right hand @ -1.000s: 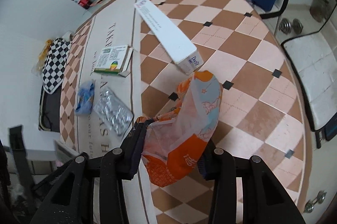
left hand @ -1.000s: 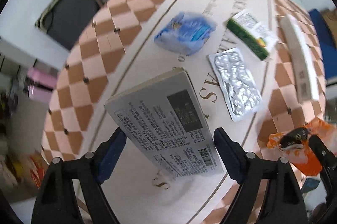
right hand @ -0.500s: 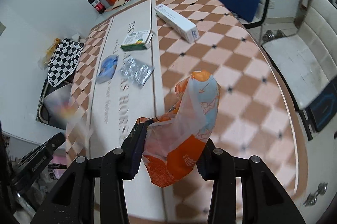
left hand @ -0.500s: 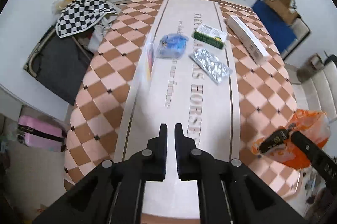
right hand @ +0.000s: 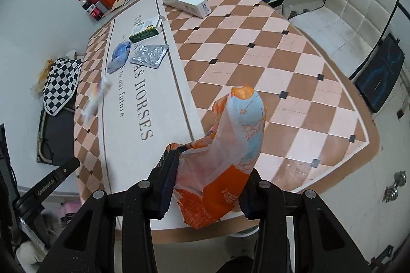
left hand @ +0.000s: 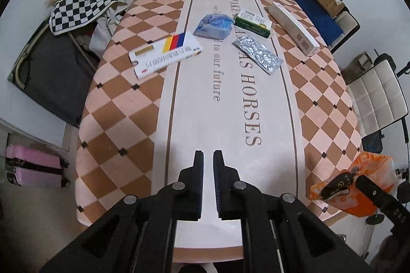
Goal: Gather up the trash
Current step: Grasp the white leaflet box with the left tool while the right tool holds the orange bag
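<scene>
Right now your right gripper pinches the orange plastic bag over the table's near edge. Your left gripper holds nothing, jaws nearly pressed together. Farther up lie a striped white box, blue wrapper, foil blister pack, green carton and long white box, well apart from both grippers. In your right view the striped box is blurred.

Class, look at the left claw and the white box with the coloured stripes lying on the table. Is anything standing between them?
Nothing visible does. Between the left claw, its jaws nearly closed and empty, and the white box lies only bare table. The blue wrapper and foil pack lie off to the right.
</scene>
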Available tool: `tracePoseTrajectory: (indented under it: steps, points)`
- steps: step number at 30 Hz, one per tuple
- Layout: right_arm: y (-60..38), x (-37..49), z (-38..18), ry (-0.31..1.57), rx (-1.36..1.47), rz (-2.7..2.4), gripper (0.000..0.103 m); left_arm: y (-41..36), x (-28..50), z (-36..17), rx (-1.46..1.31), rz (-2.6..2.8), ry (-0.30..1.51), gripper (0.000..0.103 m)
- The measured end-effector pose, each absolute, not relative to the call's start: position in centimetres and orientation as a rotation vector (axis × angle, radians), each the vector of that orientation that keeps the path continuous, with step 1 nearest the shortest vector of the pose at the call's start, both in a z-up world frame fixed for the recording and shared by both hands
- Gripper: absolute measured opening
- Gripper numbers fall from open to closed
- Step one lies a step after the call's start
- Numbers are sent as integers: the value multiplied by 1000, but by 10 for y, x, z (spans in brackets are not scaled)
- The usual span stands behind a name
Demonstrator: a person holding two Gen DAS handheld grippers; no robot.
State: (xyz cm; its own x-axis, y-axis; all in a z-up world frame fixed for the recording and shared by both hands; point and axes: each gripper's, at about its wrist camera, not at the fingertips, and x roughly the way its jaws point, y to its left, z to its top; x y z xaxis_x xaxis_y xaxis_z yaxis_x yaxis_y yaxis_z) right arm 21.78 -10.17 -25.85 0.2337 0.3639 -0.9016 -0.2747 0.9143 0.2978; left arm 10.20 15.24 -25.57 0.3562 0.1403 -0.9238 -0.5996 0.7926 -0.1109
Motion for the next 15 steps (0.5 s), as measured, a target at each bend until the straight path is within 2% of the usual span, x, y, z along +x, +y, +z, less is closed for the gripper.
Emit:
tracePoseTrajectory:
  steps: [2,3,4,5,6,10,15]
  points:
    - [-93,229,-258,1275,69,444,43,159,106,-254,-442,502,1115,13]
    - [-89,234,-259,1291,66,455,43,162,111,-252,-412,502,1118,20]
    - [-82,241,-261,1305,62,472,43,166,115,-251,-370,512,1122,51]
    - [-76,247,-262,1307,54,481,43,171,120,-249,-332,535,1125,90]
    - [-67,254,-264,1314,36,491,43,177,125,-249,-297,553,1132,100]
    - [-32,283,-275,1362,47,524,43,200,153,-257,-123,578,1210,101]
    - [5,327,-291,1449,42,458,43,238,197,-294,66,446,1374,101]
